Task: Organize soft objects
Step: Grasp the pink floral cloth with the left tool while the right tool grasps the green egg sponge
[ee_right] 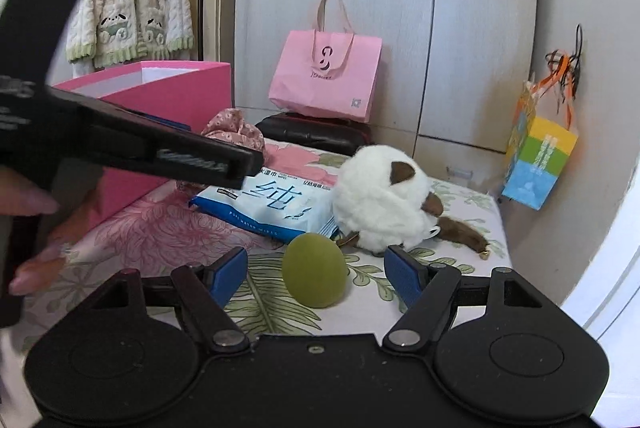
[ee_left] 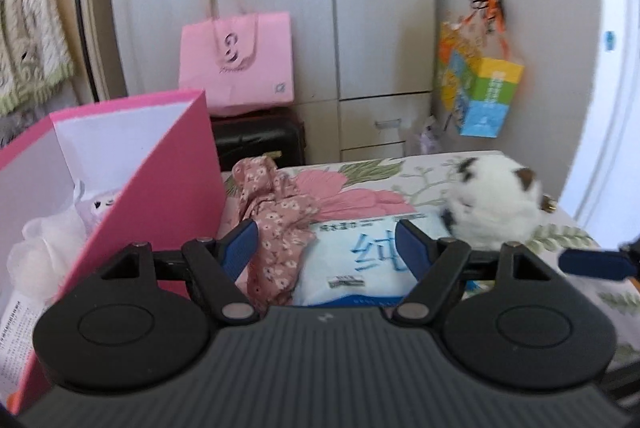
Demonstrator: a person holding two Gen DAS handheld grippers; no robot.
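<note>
Wipes pack point(ee_left: 352, 260) sits btwn my wide left gripper point(ee_left: 326, 248) jaws, unheld; green ball point(ee_right: 315, 270) btwn right gripper point(ee_right: 316, 274) jaws, also wide.

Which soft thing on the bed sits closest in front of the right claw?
The green ball. It lies right between the open fingers of the right claw, while the wipes pack, the white plush and the floral cloth lie farther back.

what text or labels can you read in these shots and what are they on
"纯": large blue character on the wet wipes pack
"PURE WATER WIPES": white print along that pack's dark blue edge
Small print and barcode on the pack: too small to read
Logo and script on the pink paper bag: not legible
Print on the colourful hanging bag: blurred
</note>
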